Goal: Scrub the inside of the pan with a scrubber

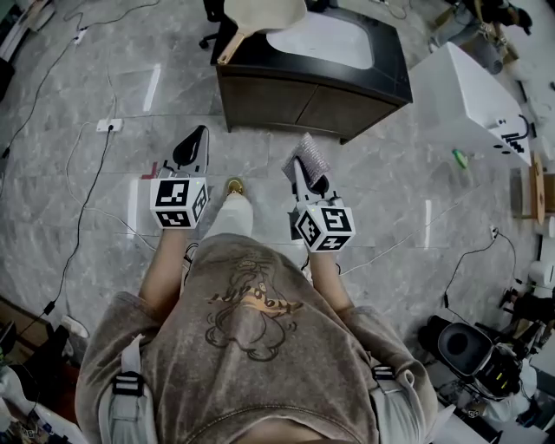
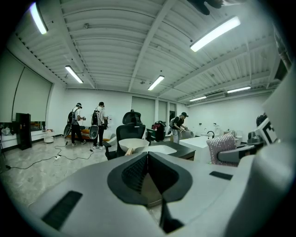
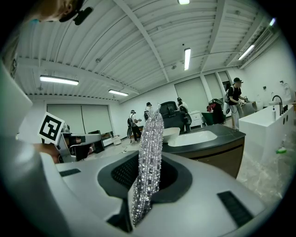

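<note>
The right claw [image 3: 146, 172] is clamped on the lower edge of the scrubber [image 3: 151, 139], a silvery, glittering pad that stands upright out of the jaws. Pinched by one edge like this, most of its broad face is left free, which looks like the sensible hold for rubbing a curved surface. The left claw [image 2: 148, 170] has its jaws pressed together with nothing between them. It is probably kept empty so it can steady the pan once the work begins. Both claws are held side by side in front of the person's body, over the floor [image 1: 104, 208] and short of the table [image 1: 303, 95]'s near edge, with the scrubber pointing towards the table. The pan [image 1: 260, 13], pale and round, sits on the left end of the table beside the white sink basin [image 1: 325, 39] sunk into the table's top. Its wooden handle [image 1: 232, 48] slants out towards the table's near left corner, where the empty claw could reach it. Scrubber and pan are well apart, so by my reading the scrubbing has not yet begun. What is needed first is an approach to the table.
</note>
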`<state>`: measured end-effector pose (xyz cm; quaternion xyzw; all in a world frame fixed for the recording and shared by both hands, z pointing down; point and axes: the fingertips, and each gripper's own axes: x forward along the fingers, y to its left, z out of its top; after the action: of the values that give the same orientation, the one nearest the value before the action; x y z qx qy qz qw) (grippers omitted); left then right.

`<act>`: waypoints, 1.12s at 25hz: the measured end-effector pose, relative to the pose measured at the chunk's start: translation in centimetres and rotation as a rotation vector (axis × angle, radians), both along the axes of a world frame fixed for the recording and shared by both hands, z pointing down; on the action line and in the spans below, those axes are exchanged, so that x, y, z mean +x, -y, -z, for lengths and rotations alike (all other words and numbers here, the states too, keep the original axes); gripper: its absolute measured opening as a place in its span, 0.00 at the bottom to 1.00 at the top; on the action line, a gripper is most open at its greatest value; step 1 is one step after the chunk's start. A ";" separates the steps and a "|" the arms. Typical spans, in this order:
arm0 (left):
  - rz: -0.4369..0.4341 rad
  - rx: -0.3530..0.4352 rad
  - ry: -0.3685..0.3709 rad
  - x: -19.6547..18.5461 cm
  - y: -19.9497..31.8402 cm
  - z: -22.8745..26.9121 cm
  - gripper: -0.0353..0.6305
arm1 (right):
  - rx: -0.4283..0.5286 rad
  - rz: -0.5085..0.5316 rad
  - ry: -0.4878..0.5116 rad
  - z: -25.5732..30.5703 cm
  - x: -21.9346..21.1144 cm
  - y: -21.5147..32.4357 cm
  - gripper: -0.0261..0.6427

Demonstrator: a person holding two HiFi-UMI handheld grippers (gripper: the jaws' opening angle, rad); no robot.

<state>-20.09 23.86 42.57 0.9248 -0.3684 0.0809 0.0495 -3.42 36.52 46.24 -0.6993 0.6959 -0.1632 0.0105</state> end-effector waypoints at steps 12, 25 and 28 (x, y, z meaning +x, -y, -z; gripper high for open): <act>-0.020 0.014 0.013 4.5 11.3 1.1 0.08 | 0.001 0.009 -0.004 1.0 3.5 11.2 0.15; -0.064 0.014 0.016 7.6 21.9 2.1 0.08 | 0.011 -0.020 -0.029 2.0 5.8 21.6 0.15; -0.073 0.011 0.011 8.5 23.4 1.9 0.08 | 0.012 -0.022 -0.046 2.2 6.3 23.0 0.15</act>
<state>-11.63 0.41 40.63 0.9374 -0.3351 0.0858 0.0392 2.88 13.54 44.06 -0.7102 0.6894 -0.1426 0.0007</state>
